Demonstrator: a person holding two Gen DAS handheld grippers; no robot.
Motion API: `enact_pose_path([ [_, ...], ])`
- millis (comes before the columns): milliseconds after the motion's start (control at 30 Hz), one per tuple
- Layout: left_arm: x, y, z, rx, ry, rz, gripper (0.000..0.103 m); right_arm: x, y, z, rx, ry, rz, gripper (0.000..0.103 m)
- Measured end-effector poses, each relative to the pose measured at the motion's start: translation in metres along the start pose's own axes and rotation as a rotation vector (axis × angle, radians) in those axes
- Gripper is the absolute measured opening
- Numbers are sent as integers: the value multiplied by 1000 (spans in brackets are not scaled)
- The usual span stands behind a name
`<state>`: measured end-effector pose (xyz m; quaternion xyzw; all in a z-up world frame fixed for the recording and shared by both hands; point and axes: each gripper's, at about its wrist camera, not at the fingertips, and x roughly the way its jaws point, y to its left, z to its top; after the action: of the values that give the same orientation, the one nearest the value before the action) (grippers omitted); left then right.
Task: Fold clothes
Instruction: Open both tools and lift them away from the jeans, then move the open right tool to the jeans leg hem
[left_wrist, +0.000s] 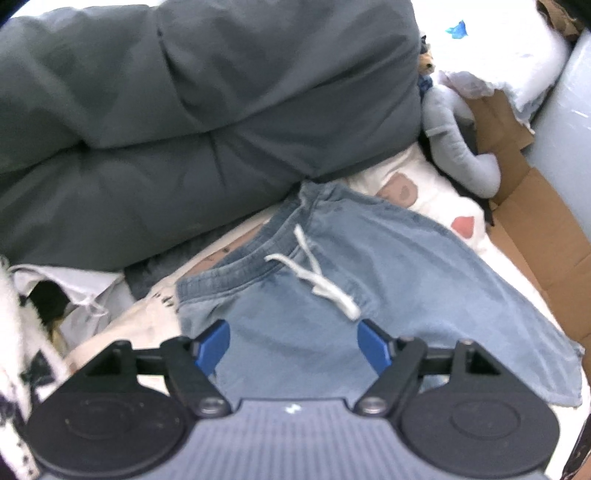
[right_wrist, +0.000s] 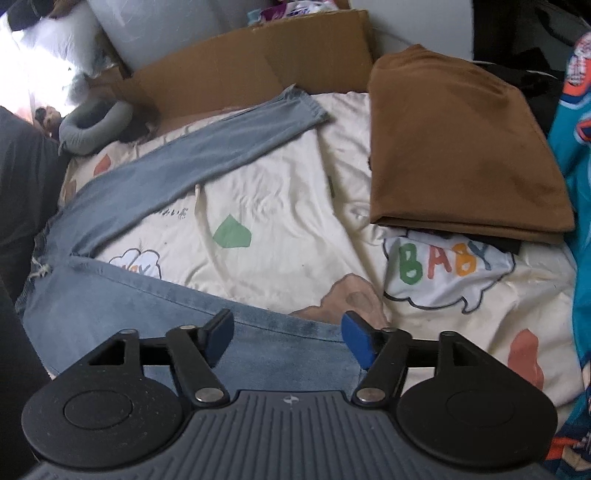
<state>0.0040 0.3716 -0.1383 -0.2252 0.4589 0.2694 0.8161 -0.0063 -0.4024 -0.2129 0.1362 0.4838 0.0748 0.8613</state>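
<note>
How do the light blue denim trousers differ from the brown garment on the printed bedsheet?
The light blue denim trousers lie spread open with legs splayed apart; the brown garment is folded into a neat rectangle. The trousers have a white drawstring; the brown garment looks plain. Both rest on the cream printed bedsheet.

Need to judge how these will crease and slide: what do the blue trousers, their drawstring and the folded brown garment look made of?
Blue trousers: soft, faded denim-like cotton, matte; gathered elastic waistband, limp drape.
Drawstring: white woven cord, likely cotton; its end looks frayed.
Folded brown garment: smooth, matte knit or brushed fabric, possibly jersey; the weave is too fine to tell.
</note>
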Motion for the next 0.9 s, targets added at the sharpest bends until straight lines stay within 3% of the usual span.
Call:
enact_pose_path([
  [367,-11,18,-37,55,34,2,78,-35,-10,-24,-1,-41,1,81],
  [900,-8,19,-92,72,72,27,78,-38,-8,-92,-163,61,-19,81],
])
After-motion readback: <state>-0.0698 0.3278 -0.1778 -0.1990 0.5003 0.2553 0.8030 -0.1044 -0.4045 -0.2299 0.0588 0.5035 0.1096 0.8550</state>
